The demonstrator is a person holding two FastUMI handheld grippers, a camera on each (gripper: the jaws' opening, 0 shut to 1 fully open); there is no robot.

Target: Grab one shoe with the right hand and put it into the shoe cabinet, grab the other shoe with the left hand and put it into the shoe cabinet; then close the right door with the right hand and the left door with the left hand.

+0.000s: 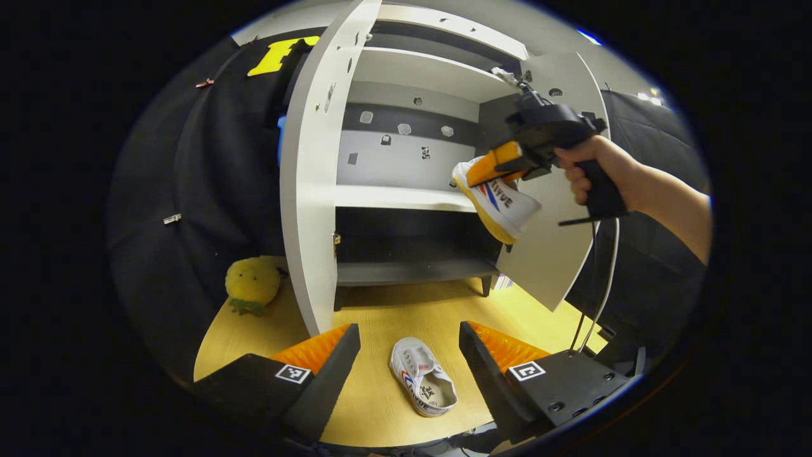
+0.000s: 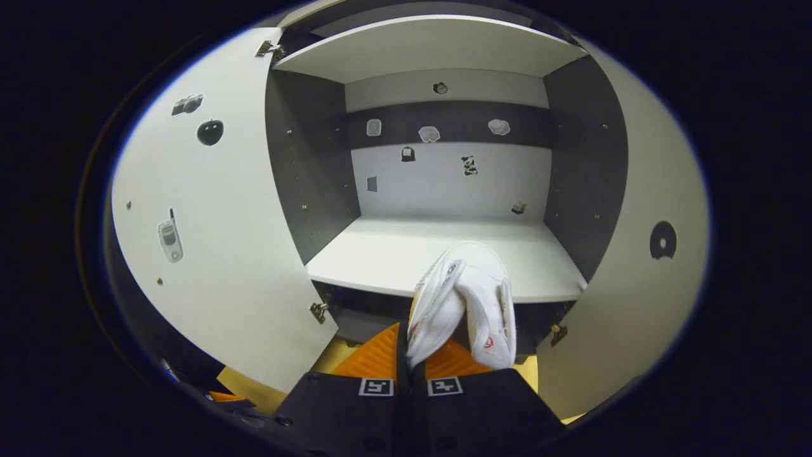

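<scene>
Both doors of the shoe cabinet (image 2: 444, 209) stand wide open. The middle shelf (image 2: 406, 254) is bare, with room above it. The left door (image 1: 311, 190) stands between the left tool (image 1: 409, 355) and a yellow plush toy (image 1: 252, 284).

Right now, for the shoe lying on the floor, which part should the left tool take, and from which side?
Probably the side wall of the collar. The shoe on the floor lies sole down with its opening facing up, between the open left tool. Come from above, one finger inside the opening and one outside, as the right tool holds the other shoe.
</scene>
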